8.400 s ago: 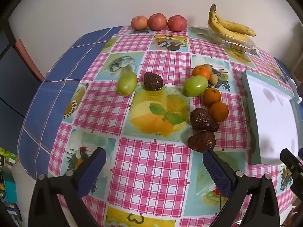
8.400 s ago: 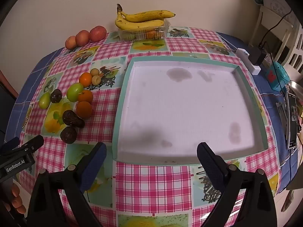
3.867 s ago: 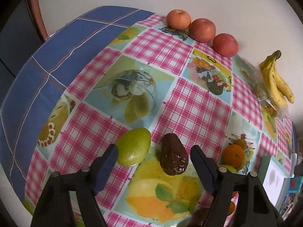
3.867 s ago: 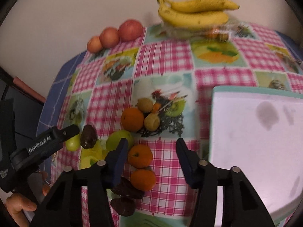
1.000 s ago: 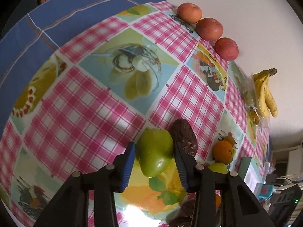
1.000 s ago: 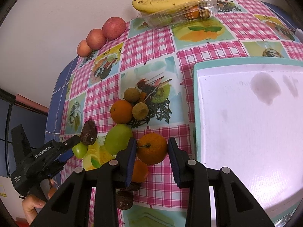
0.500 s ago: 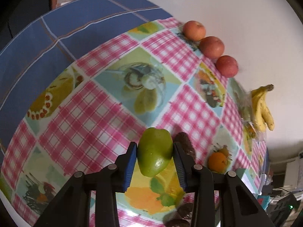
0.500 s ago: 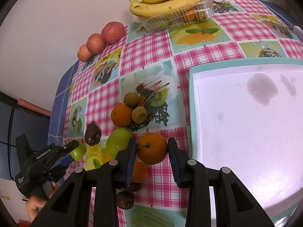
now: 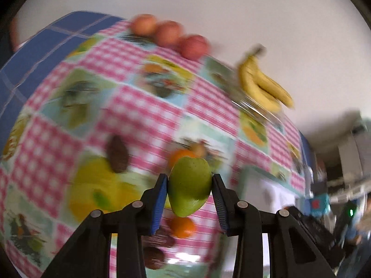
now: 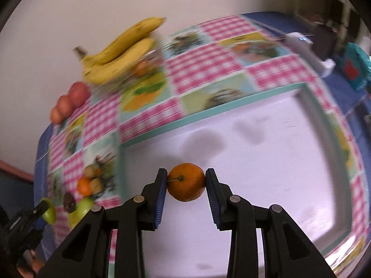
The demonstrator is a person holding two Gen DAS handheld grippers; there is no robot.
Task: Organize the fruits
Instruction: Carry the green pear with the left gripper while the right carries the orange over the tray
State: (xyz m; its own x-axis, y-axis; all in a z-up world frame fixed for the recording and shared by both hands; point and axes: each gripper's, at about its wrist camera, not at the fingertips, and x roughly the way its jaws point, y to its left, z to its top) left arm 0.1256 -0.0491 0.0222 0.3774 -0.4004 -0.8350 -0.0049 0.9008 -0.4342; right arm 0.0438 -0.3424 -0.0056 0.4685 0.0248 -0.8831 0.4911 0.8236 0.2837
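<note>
Surface: checked tablecloth (image 9: 148,106), white wall behind.
Left gripper (image 9: 189,181): pinching green mango (image 9: 189,186), lifted over cloth.
Right gripper (image 10: 186,183): pinching orange (image 10: 186,181), above tray (image 10: 266,162).
Far edge: bananas (image 10: 120,51), apples (image 9: 167,34).

Both fisheye views are evenly lit but heavily motion-blurred across the tablecloth (image 9: 143,106) and bananas (image 10: 120,51), dark and bent at the rims, with soft shadows on the tray (image 10: 278,185).

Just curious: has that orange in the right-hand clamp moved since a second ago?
Yes. The orange, clamped in the right gripper, left the checked tablecloth and now hangs over the white tray.
</note>
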